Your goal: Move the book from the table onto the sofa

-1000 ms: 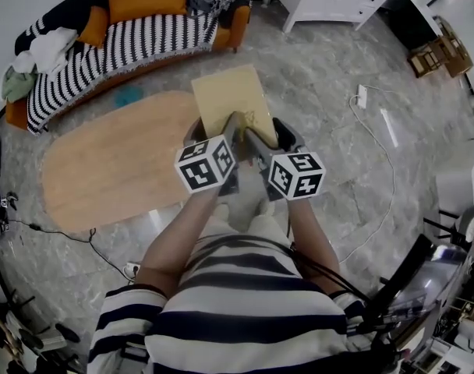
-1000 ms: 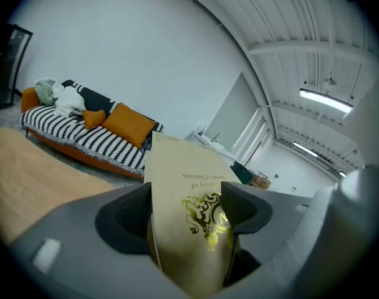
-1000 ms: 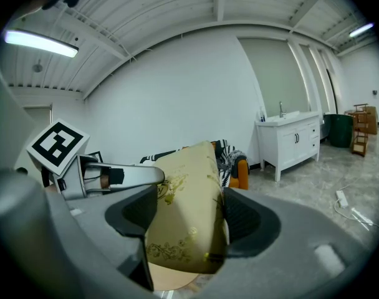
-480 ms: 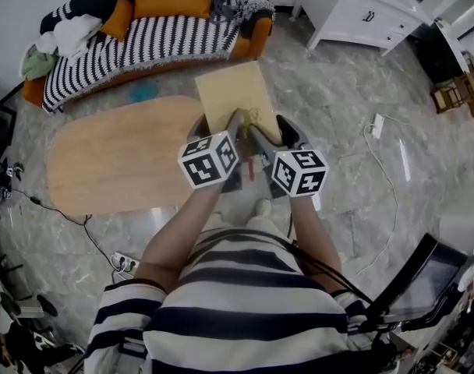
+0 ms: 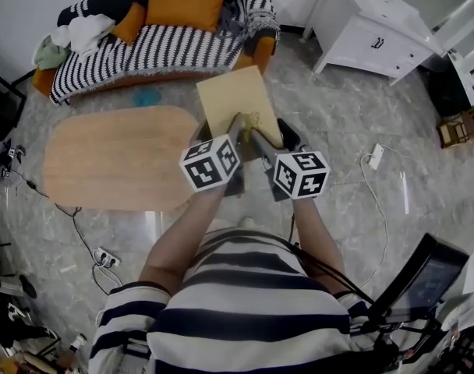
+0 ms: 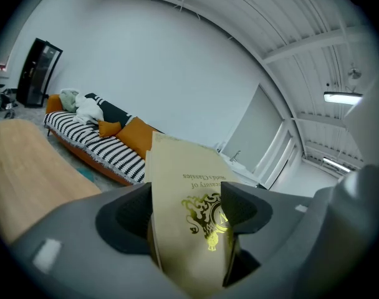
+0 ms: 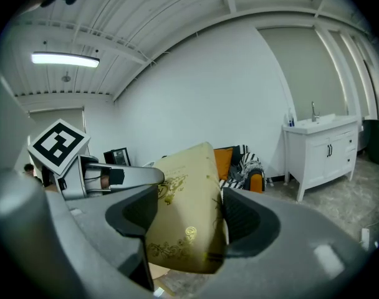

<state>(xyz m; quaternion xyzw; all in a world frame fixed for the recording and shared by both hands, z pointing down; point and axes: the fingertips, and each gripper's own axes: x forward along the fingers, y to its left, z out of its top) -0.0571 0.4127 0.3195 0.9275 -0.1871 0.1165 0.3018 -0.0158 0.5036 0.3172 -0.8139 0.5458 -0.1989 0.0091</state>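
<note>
Left tongs (image 6: 183,213) and right tongs (image 7: 189,220) both clamp the near edge of the book (image 5: 235,100), held in the air beyond the right end of the table (image 5: 112,158). Over the last second the sofa (image 5: 175,45) has drawn nearer ahead, so the carry appears under way. Its seat bears orange cushions (image 5: 186,2), with clothes (image 5: 85,31) at the left end.

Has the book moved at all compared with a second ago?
Yes. The book has come closer to the striped sofa: in the head view its far edge now nearly meets the sofa's orange end.
</note>
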